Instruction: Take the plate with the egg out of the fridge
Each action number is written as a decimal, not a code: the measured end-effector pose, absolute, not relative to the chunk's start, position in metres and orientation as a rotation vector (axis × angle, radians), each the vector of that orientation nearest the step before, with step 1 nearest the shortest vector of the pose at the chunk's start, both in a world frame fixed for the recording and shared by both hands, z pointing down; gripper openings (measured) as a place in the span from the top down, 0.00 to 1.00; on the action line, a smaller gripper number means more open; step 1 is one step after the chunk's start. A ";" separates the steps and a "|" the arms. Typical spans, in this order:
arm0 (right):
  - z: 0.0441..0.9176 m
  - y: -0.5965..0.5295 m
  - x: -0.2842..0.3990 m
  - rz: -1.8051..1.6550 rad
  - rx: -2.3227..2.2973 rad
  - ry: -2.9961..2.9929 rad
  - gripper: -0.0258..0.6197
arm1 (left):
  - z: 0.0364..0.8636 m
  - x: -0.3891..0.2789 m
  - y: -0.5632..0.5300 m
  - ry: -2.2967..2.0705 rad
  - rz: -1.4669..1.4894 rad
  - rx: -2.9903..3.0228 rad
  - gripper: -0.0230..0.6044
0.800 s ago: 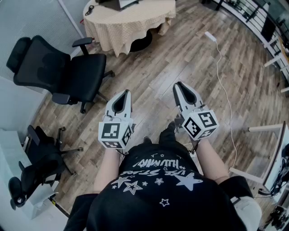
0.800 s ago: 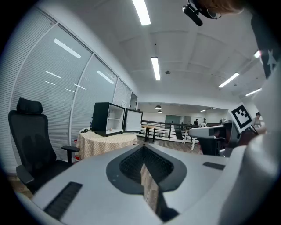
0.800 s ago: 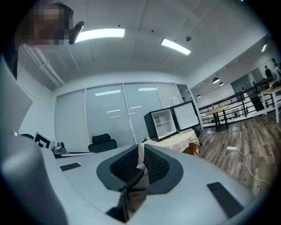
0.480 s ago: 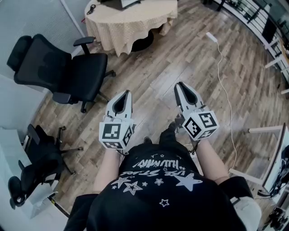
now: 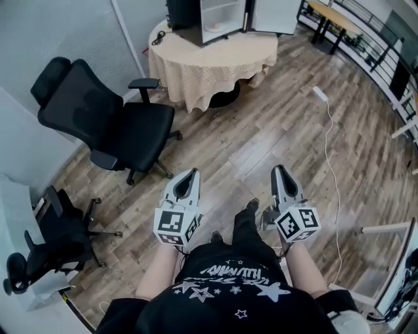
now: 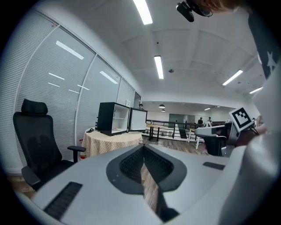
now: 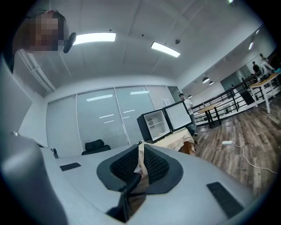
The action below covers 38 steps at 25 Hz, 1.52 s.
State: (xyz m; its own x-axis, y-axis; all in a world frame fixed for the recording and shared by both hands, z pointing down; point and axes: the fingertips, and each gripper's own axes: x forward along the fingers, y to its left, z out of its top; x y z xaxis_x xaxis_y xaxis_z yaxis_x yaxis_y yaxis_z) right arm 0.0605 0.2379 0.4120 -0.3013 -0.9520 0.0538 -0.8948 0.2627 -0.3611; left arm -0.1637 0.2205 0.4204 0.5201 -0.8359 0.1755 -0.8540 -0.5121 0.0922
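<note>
Both claws are pressed together and hold nothing. The left claw and right claw point out over a wood floor. Ahead is a round table in a checked cloth, with a black fridge on it, door open. Small pale things lie on its shelves, but the plate is too small to pick out. Black chairs stand left. The shirt's white letters can't be read.

The person is wearing a black short-sleeved T-shirt with white stars and lettering, dark trousers and shoes. The left gripper and right gripper are showing pale grey shells, black ribbed fingers and black-and-white marker cubes.
</note>
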 end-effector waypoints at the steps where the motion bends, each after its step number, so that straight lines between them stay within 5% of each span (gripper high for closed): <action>1: 0.415 0.236 0.062 -0.503 -1.740 2.349 0.88 | 0.421 -0.162 0.217 -1.449 0.170 2.595 0.95; 16: 0.415 0.143 0.069 -0.495 -1.610 2.432 0.88 | 0.412 -0.133 0.161 -1.462 0.242 2.647 0.95; 38: 0.425 -0.019 0.187 -0.579 -1.584 2.429 0.88 | 0.409 -0.036 0.001 -1.559 0.293 2.600 0.95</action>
